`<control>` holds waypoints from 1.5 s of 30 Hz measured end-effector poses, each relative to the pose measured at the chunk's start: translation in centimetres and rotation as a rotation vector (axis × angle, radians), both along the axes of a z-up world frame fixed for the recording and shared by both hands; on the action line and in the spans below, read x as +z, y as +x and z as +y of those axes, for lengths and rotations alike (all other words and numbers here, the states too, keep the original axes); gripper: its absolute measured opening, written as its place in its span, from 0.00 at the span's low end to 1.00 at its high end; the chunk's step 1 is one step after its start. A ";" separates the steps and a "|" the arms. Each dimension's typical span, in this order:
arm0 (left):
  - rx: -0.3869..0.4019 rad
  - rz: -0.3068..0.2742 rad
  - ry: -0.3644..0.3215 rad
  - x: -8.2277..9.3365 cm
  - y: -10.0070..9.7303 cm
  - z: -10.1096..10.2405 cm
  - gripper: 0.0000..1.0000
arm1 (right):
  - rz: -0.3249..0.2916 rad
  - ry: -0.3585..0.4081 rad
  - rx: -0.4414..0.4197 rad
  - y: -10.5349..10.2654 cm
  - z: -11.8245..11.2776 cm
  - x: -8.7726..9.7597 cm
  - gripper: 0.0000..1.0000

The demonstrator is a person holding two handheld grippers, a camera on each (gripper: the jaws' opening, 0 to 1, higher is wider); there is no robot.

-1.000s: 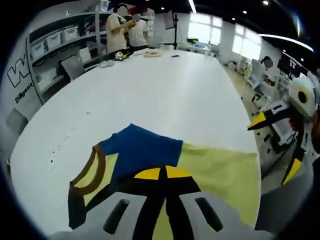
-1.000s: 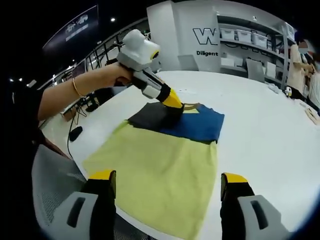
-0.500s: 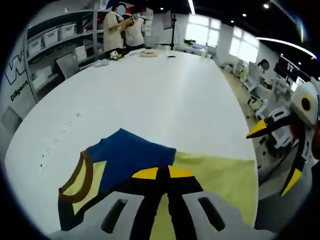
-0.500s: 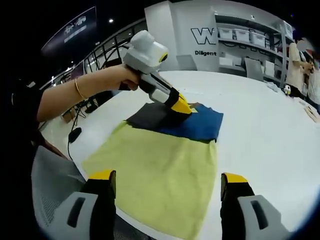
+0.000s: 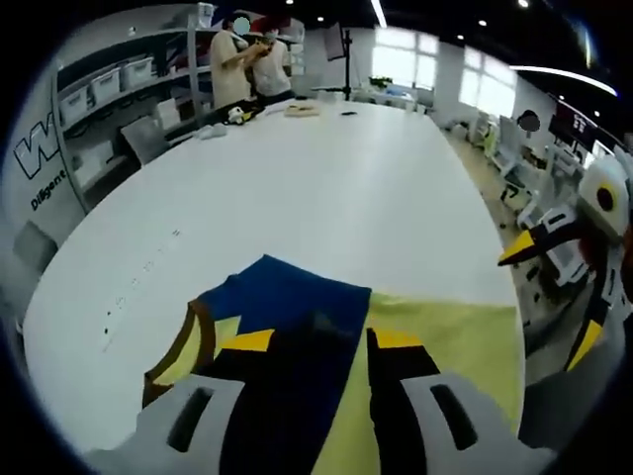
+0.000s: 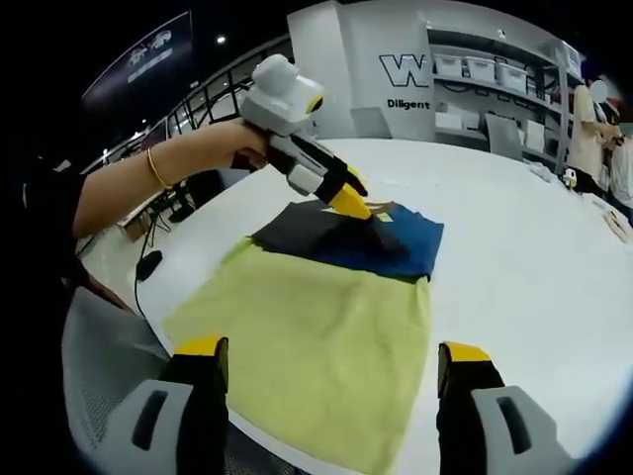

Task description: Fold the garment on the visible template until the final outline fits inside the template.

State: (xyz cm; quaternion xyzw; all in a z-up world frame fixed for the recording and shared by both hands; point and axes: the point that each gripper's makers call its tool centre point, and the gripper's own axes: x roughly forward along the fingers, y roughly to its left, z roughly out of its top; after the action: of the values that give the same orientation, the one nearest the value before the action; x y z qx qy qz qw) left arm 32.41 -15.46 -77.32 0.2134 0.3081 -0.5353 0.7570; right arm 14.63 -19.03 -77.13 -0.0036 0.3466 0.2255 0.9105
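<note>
A folded garment [image 6: 348, 240], blue and black with a brown collar [image 5: 190, 336] and pale yellow patches, lies on the far end of a yellow template cloth [image 6: 316, 346]. The same garment [image 5: 297, 307] lies just ahead of and under my left gripper [image 5: 321, 341], whose jaws stand open with nothing between them. A hand holds that left gripper [image 6: 353, 201] a little above the garment. My right gripper [image 6: 334, 351] is open over the near edge of the yellow cloth, holding nothing. From the side, the right gripper [image 5: 554, 295] hangs past the table's edge.
The cloth lies near the rounded end of a long white table [image 5: 316, 188]. People stand at the far end by shelves with bins [image 5: 109, 84]. A mesh chair [image 6: 109, 366] sits beside the table. Small items lie far down the table [image 5: 302, 109].
My left gripper has gone from shut on the garment to open and has lifted slightly off it. The garment now lies flat. The right gripper has stayed in place.
</note>
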 end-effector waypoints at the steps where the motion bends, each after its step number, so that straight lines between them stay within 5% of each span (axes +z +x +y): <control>1: -0.004 -0.005 0.004 -0.1 0.0 0.2 0.40 | 0.001 -0.001 0.001 0.0 0.0 0.0 0.86; 13: -0.104 -0.083 0.061 -2.1 0.3 0.3 0.44 | 0.006 0.000 -0.004 0.0 -0.1 -0.1 0.86; 24: -0.087 -0.061 0.076 -3.9 0.9 -0.2 0.24 | 0.005 0.006 -0.014 0.3 -0.2 -0.2 0.85; 29: -0.064 -0.039 0.040 -3.6 0.9 -0.7 0.05 | 0.011 0.004 -0.020 0.2 -0.4 -0.4 0.85; 45: 0.141 -0.014 -0.043 -2.2 3.2 1.0 0.02 | 0.010 0.007 -0.016 0.3 -0.2 -0.4 0.85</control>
State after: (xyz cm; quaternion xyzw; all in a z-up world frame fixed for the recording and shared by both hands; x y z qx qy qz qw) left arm 35.61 -14.41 -79.47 0.1786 0.3056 -0.4858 0.7992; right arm 14.89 -19.27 -77.50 0.0038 0.3504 0.2194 0.9105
